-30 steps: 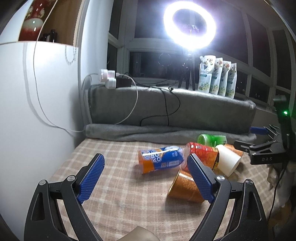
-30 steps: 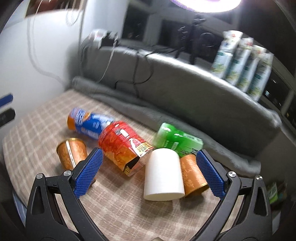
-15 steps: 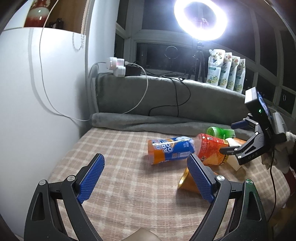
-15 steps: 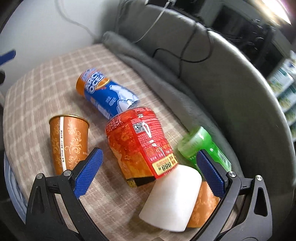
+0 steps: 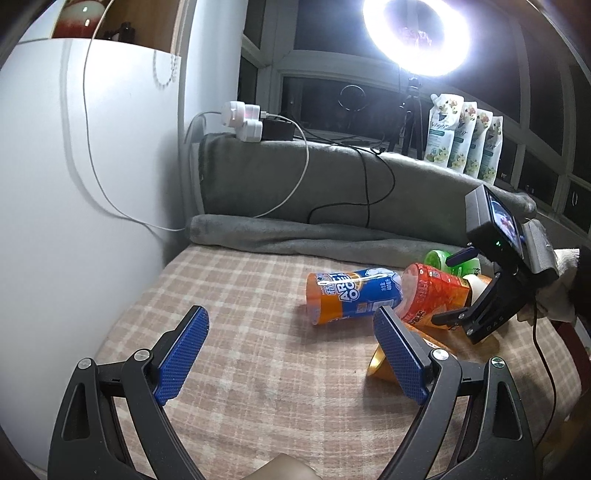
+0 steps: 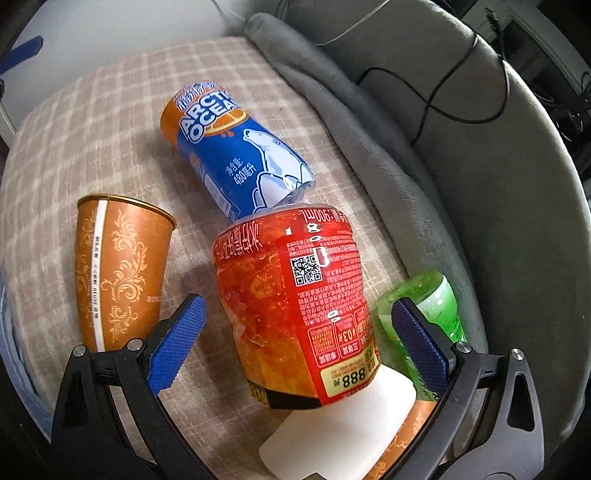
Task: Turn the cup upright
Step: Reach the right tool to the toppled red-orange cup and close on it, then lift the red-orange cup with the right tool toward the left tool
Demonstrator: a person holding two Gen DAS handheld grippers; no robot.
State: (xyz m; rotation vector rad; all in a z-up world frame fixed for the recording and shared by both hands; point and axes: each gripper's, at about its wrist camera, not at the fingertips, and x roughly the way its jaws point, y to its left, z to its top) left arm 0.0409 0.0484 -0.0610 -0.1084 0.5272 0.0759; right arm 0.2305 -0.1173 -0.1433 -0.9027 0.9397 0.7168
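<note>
Several cups lie on their sides on a checked cloth [image 6: 92, 118]. A red cup [image 6: 295, 306] lies between the open jaws of my right gripper [image 6: 295, 347], which hovers just above it. A blue and orange Arctic Ocean cup [image 6: 232, 147] lies beyond it, an orange patterned cup [image 6: 118, 269] to its left, a green cup [image 6: 432, 310] to its right. A white cup [image 6: 340, 432] and another orange cup [image 6: 402, 439] lie under the red one. My left gripper [image 5: 291, 354] is open and empty over the cloth, left of the pile; the right gripper [image 5: 480, 306] shows there over the red cup [image 5: 432, 295].
A grey blanket [image 5: 332, 192] covers the raised back edge behind the cloth, with black and white cables [image 5: 365, 184] over it. A white wall [image 5: 74, 203] stands to the left. A ring light [image 5: 417, 33] and several pouches [image 5: 461, 140] stand on the window sill.
My right gripper has moved forward and down over the pile, so the red cup now lies between its jaws. My left gripper has drifted slightly; the cups have not moved.
</note>
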